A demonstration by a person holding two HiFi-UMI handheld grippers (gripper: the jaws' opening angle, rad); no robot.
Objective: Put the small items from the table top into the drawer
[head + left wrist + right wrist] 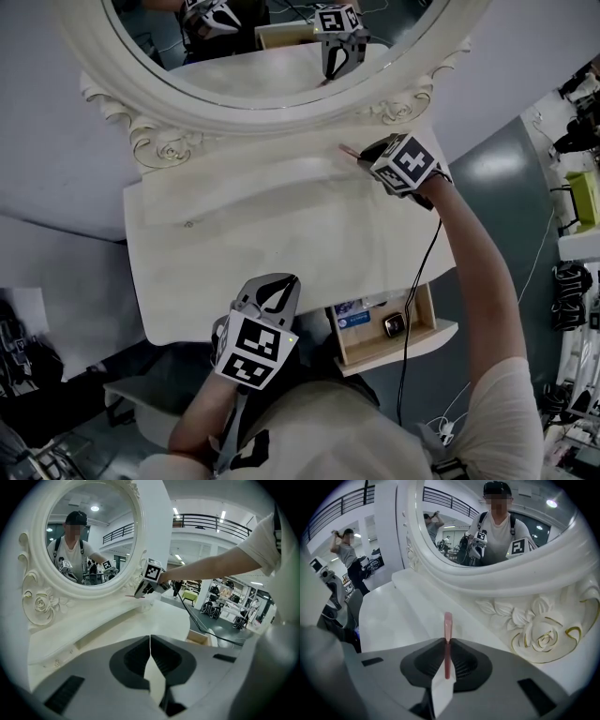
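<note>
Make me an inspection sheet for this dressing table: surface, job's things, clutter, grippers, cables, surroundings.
Surface: white table top, no loose items seen on it.
Job's things: thin pink stick held by the right gripper; open drawer holds a watch and a blue packet.
Clutter: nothing seen.
Grippers: right gripper shut on the pink stick, near the mirror frame; left gripper shut, empty, at the table's front edge.
Cables: black cable hangs from the right gripper past the drawer.
Surroundings: oval mirror in a carved frame; grey floor.
</note>
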